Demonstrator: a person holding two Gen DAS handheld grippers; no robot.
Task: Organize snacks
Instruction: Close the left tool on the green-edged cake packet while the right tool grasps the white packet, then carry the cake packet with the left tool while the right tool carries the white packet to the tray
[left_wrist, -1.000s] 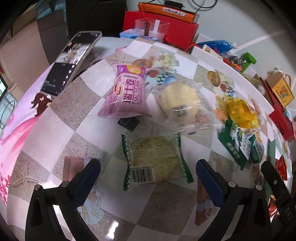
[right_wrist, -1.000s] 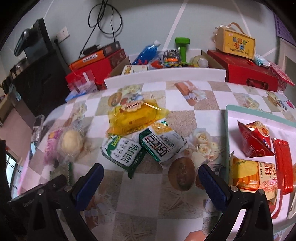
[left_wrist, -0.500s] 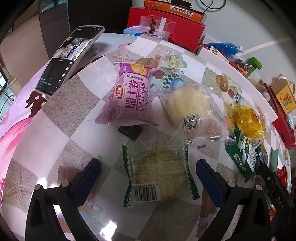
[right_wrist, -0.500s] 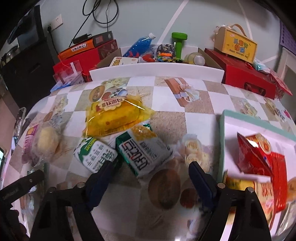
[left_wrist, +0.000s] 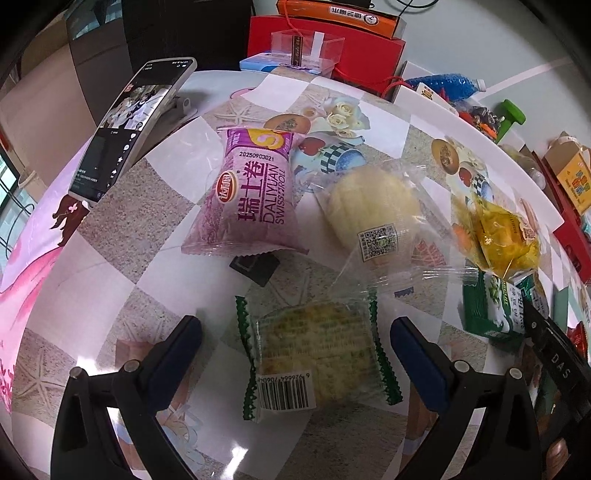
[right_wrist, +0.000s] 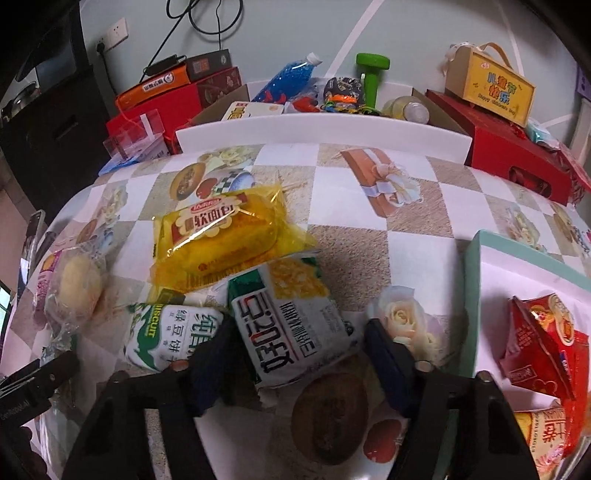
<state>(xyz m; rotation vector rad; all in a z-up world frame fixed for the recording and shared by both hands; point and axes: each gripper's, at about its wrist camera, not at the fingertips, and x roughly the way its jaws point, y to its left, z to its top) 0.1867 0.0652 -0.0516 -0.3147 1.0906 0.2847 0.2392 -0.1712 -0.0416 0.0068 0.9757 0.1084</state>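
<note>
1. The desk (right_wrist: 417, 221) wore a checkered floral cloth; red boxes (right_wrist: 517, 155) and a blue bottle (right_wrist: 288, 75) crowded its far edge.
2. A teal-rimmed tray (right_wrist: 471, 280) sat right, holding red snack packets (right_wrist: 539, 339); bare cloth lay between.
3. The right hand-held gripper (right_wrist: 299, 349) was closing around a white packet (right_wrist: 295, 332), pads not clearly pressing.
4. The left hand-held gripper (left_wrist: 295, 343) stood wide apart, straddling a green-edged cake packet (left_wrist: 314, 354) untouched.
</note>
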